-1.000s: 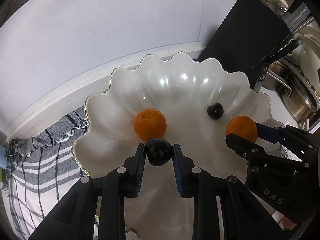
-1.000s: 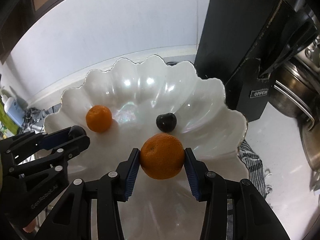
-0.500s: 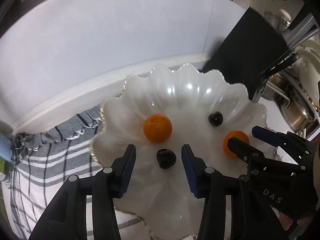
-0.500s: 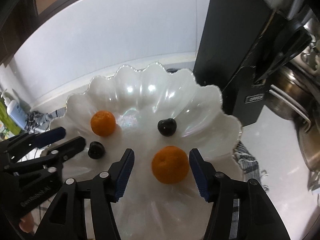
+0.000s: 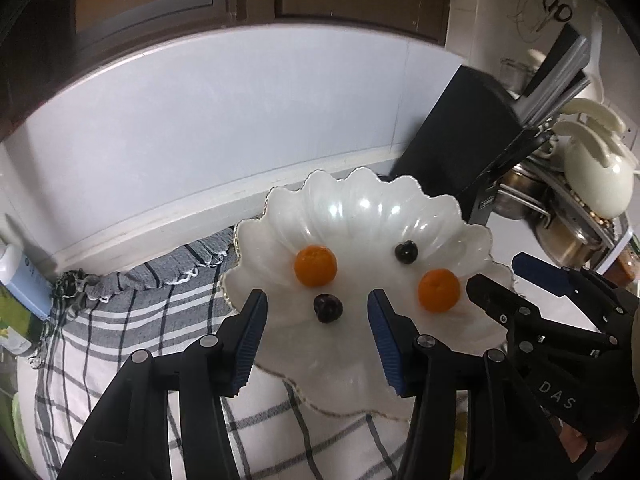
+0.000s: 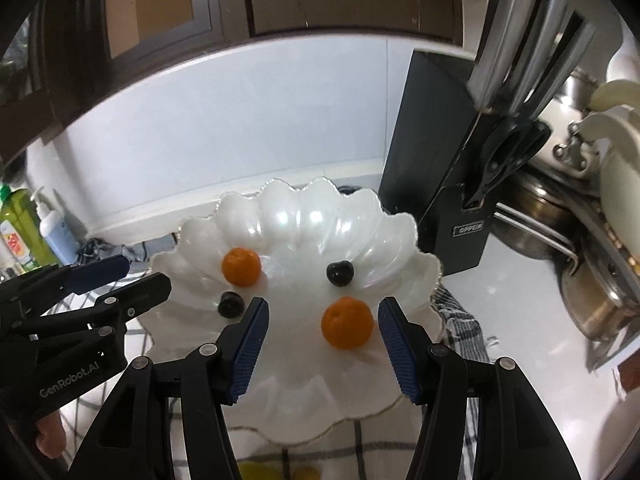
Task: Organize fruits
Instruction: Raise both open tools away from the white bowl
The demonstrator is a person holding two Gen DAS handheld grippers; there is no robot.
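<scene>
Between open right gripper point(image 6: 322, 334) fingers, untouched: orange point(image 6: 346, 322) on plate point(image 6: 304, 216).

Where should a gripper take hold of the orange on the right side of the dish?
Grip the orange across its round middle, coming down from above and the near side. It lies loose on the dish, clear of the dark fruit behind it, so fingers fit on both flanks.

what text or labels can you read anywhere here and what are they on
"DAS" on the body of the right claw, seen from the left wrist view.
"GenRobot.AI" on the body of the left claw, seen from the right wrist view.
"OPPEIN" on a small plate on the black knife block.
Label on the green bottle: too blurred to read.
</scene>
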